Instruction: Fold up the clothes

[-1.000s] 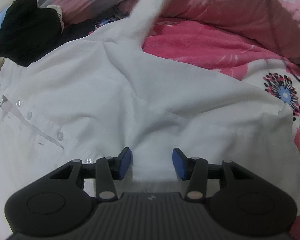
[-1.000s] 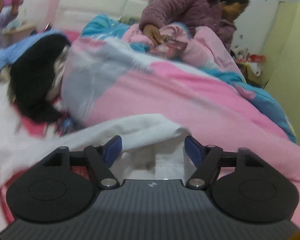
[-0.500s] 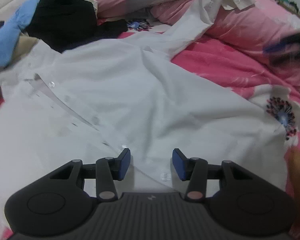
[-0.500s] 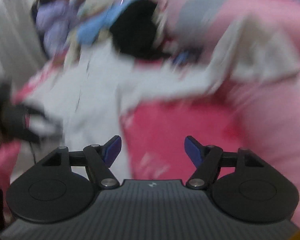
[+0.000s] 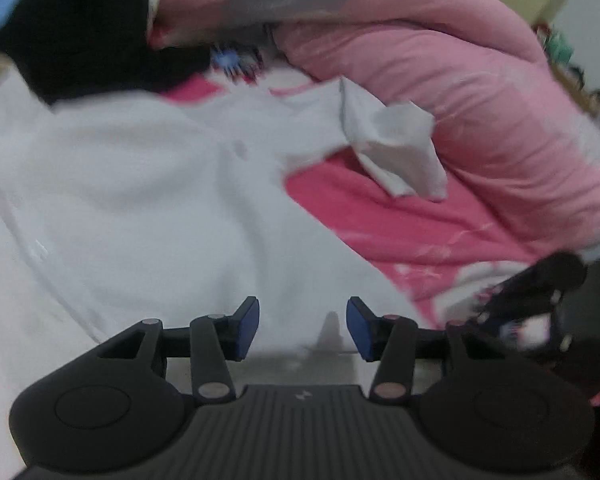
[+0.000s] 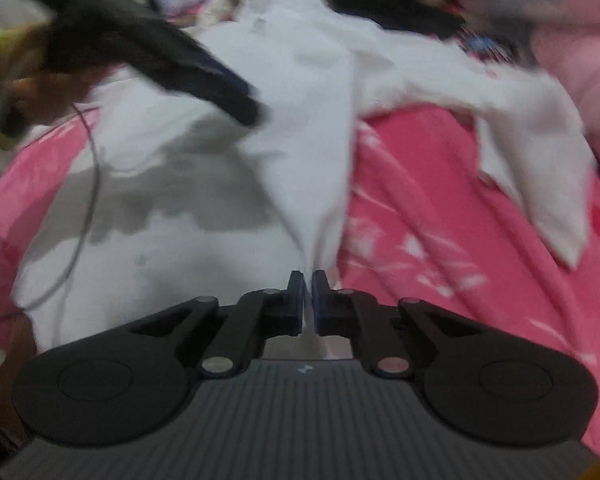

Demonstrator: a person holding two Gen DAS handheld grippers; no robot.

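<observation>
Pink bedding (image 5: 440,216) is taking up most of both views, a bright printed sheet with a paler pink quilt (image 5: 440,80) heaped along its far side. The white button-front shirt (image 5: 140,200) is lying spread open over that sheet, body wide and rumpled, with no folded edge showing anywhere that I can make out. One long sleeve (image 6: 460,92) is stretching out sideways from the body toward the quilt, its cuff (image 5: 396,152) flopped open on the sheet. A dark garment (image 5: 80,32) is sitting bunched just beyond the shirt's top edge.

The left gripper (image 5: 302,326) is hovering low over the shirt's body with its blue pads standing well apart and only cloth showing in the gap, gripping nothing. The right gripper (image 6: 307,300) is pinching a ridge of the shirt's fabric, its pads pressed almost together on a white pleat that is rising from the body's right side edge. In the right wrist view the left tool is appearing as a blurred dark shape above the shirt, with a thin cable (image 6: 88,184) trailing across the cloth.

Judging from this, the folding is looking far from complete: the body is lying open, the sleeve is out, and both would need bringing in. Whether the pinched edge is being smoothed or turned over, the blur is not letting me say.
</observation>
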